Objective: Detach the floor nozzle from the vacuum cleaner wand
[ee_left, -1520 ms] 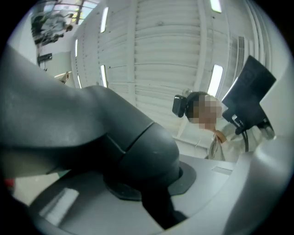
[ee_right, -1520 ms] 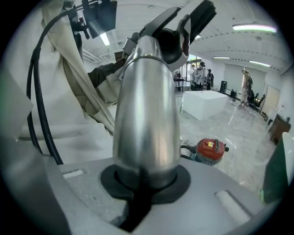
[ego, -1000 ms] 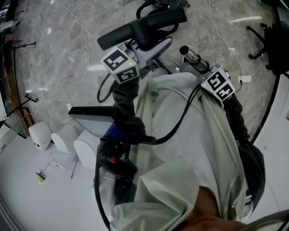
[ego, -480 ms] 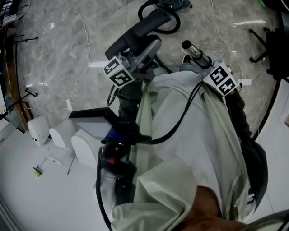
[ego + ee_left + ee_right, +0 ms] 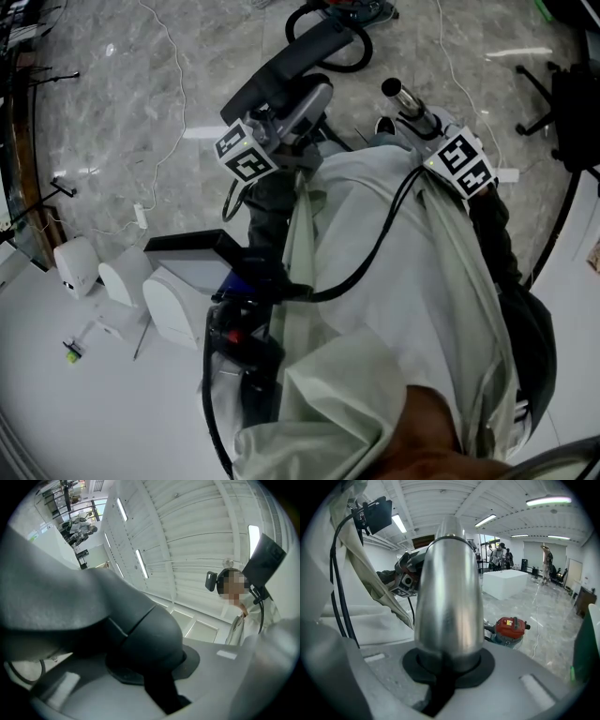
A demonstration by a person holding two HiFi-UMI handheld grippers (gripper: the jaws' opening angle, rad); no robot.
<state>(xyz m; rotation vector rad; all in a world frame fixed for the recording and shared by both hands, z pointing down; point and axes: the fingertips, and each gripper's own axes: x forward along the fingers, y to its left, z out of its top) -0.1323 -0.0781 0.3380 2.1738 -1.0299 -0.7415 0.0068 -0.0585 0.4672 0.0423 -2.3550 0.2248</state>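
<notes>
Two pieces look apart, so the job seems done: the floor nozzle (image 5: 291,61) is away from the wand (image 5: 401,98). Left tongs (image 5: 298,101) pinch the nozzle; right tongs (image 5: 422,127) pinch the wand.

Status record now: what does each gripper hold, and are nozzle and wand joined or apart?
left gripper: fingers shut on the dark floor nozzle
right gripper: fingers shut on the metal wand
nozzle and wand: apart in the head view, with floor showing between them; the wand's end is bare
vacuum body: red-topped, on the floor beyond the grippers
</notes>
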